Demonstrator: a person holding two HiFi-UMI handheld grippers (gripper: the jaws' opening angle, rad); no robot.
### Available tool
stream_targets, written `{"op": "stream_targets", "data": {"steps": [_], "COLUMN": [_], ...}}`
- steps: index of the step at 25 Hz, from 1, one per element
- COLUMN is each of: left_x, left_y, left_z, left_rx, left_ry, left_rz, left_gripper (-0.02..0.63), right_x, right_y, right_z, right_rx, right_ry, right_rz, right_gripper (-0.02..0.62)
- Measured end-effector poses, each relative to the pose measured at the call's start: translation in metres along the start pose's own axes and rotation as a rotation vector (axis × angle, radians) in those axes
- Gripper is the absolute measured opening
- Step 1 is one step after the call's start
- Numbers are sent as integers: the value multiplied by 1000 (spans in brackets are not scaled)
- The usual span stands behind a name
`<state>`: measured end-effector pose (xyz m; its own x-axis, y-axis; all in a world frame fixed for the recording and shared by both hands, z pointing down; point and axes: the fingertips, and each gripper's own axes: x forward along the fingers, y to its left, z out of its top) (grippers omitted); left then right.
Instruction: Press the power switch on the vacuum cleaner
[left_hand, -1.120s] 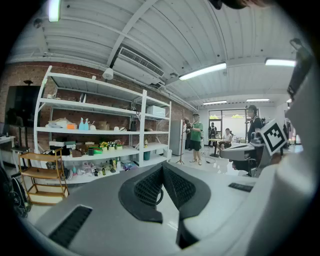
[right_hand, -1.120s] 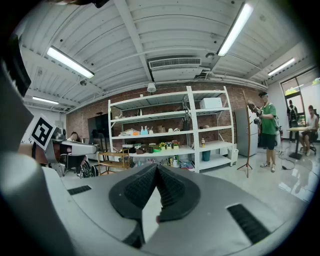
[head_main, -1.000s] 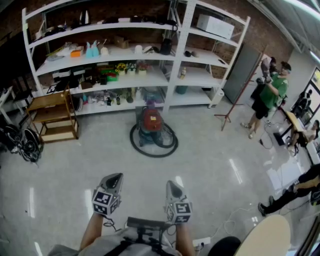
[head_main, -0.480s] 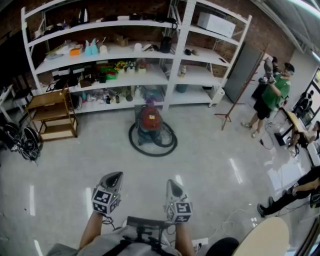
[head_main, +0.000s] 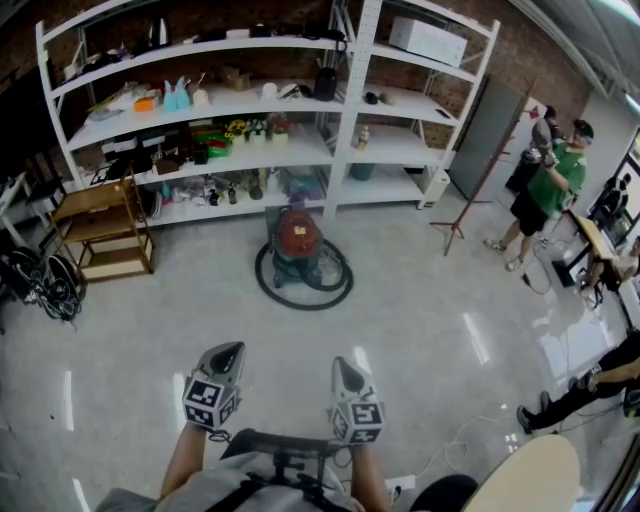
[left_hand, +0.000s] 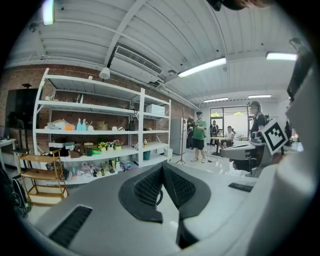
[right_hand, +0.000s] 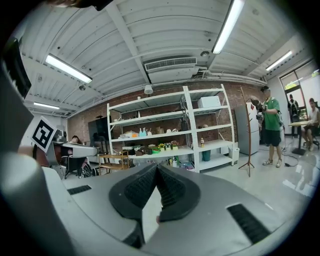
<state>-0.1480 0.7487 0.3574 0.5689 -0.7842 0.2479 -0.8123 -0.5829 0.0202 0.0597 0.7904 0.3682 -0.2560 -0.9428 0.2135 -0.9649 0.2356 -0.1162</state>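
Observation:
The vacuum cleaner (head_main: 298, 240) is a squat canister with a red top, standing on the floor in front of the white shelving. Its dark hose (head_main: 300, 292) lies in a loop around it. Both grippers are held low and close to my body, far short of the vacuum. My left gripper (head_main: 228, 352) and right gripper (head_main: 342, 368) point toward it, side by side. In the left gripper view the jaws (left_hand: 162, 167) meet at their tips with nothing between them. The right gripper (right_hand: 156, 167) is the same. The switch is too small to make out.
White shelving (head_main: 340, 150) full of small items lines the brick back wall. A wooden cart (head_main: 100, 225) stands at left, a coat stand (head_main: 480, 180) and a person in green (head_main: 545, 185) at right. A cable (head_main: 450, 440) and a round table (head_main: 530, 475) lie near right.
Both grippers keep the same pose. The head view has drifted slightly, so the shelves and vacuum sit a little higher in the frame. The person in green has shifted a bit.

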Motion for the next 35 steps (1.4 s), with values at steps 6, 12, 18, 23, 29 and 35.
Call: {"op": "stream_targets", "data": {"steps": [6, 12, 18, 23, 29, 35], "left_x": [14, 37, 75, 111, 152, 187], "left_y": [-9, -1, 23, 48, 76, 109], "left_z": [1, -1, 10, 20, 42, 50], "left_rx": [7, 10, 2, 8, 11, 5], "left_ry": [3, 7, 3, 3, 0, 3], "left_rz": [-3, -7, -4, -14, -24, -28], "left_gripper": [8, 8, 8, 8, 8, 8], "right_x": [1, 18, 57, 102, 147, 190], "right_y": [-19, -32, -47, -57, -68, -76], "right_z": [-4, -7, 5, 17, 36, 50], "right_rx": [6, 12, 4, 2, 7, 0], "right_ry": [11, 10, 14, 5, 13, 17], "right_rz": [-10, -18, -21, -20, -20, -38], "right_gripper": [12, 12, 12, 12, 12, 11]}}
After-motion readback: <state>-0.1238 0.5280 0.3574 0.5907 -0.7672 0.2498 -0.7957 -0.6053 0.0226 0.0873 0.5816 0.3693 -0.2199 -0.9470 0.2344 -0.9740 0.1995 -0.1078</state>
